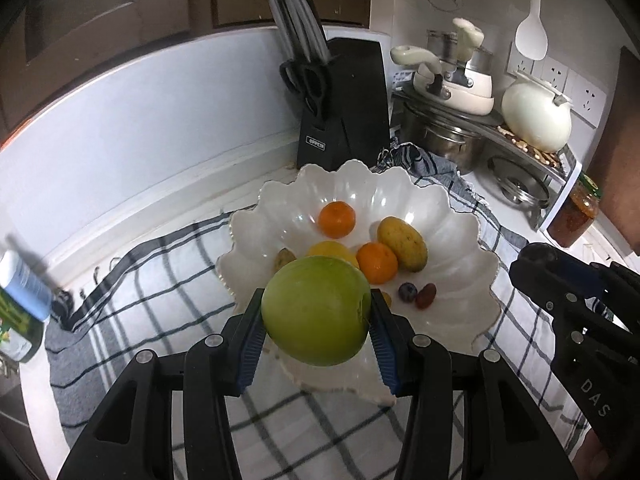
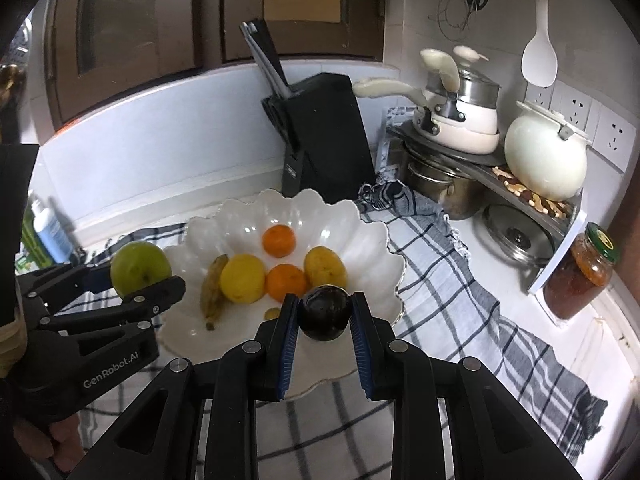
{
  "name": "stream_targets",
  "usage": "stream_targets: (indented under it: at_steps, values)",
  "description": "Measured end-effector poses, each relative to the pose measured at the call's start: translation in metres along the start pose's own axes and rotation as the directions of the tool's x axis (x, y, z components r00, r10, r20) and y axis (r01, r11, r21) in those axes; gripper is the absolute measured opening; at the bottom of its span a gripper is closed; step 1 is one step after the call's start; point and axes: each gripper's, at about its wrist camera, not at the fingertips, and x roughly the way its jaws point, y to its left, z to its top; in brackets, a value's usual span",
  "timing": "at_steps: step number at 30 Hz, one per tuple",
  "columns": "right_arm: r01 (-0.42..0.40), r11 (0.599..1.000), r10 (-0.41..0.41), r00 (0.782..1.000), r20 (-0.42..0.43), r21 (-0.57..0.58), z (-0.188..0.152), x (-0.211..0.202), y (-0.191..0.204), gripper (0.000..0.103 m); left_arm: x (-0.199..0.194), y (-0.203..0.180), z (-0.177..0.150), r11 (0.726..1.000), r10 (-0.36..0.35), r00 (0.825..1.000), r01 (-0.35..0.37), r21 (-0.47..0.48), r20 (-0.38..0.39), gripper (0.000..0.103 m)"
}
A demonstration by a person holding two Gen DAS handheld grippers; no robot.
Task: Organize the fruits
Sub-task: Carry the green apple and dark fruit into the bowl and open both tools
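My left hand-held gripper pinches a green apple above the white scalloped bowl, while my right hand-held gripper pinches a dark round fruit.

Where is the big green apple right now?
The green apple is clamped in the left gripper, held above the near rim of the white scalloped bowl; in the right wrist view it shows at the bowl's left edge.

Both my wrist cameras look steeply down along my fingers, close above the shared white scalloped ceramic bowl
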Motion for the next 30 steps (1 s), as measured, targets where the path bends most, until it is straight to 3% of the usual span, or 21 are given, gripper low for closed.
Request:
stream_targets:
  at_steps: [11,23,25,26,28,30]
  values:
    - [-0.007,1.0,0.008,0.995,-0.096,0.011,0.001,0.051,-0.009,0.027,0.043,-0.003,0.004,1.0,-0.002,0.997,0.003,0.007,-0.08,0.048]
    - [0.007,1.0,-0.005,0.99,-0.144,0.012,-0.003,0.066,-0.01,0.028,0.062,-0.003,-0.005,1.0,0.016,0.989,-0.014,0.015,-0.146,0.048]
    - [0.009,1.0,-0.008,0.989,-0.147,0.01,-0.003,0.066,-0.01,0.028,0.061,-0.003,-0.006,1.0,0.017,0.989,-0.015,0.015,-0.144,0.054]
    - [0.008,1.0,-0.006,0.989,-0.148,0.01,-0.003,0.065,-0.01,0.029,0.059,-0.003,-0.007,1.0,0.024,0.99,-0.022,0.018,-0.139,0.064]
    - [0.021,1.0,-0.019,0.99,-0.141,0.01,-0.003,0.063,-0.011,0.038,0.055,-0.003,-0.007,0.999,0.038,0.991,-0.036,0.019,-0.129,0.069]
    - [0.053,0.998,-0.05,0.992,-0.118,0.02,-0.001,0.056,-0.014,0.057,0.052,-0.002,-0.006,0.999,0.043,0.991,-0.041,0.018,-0.128,0.069]
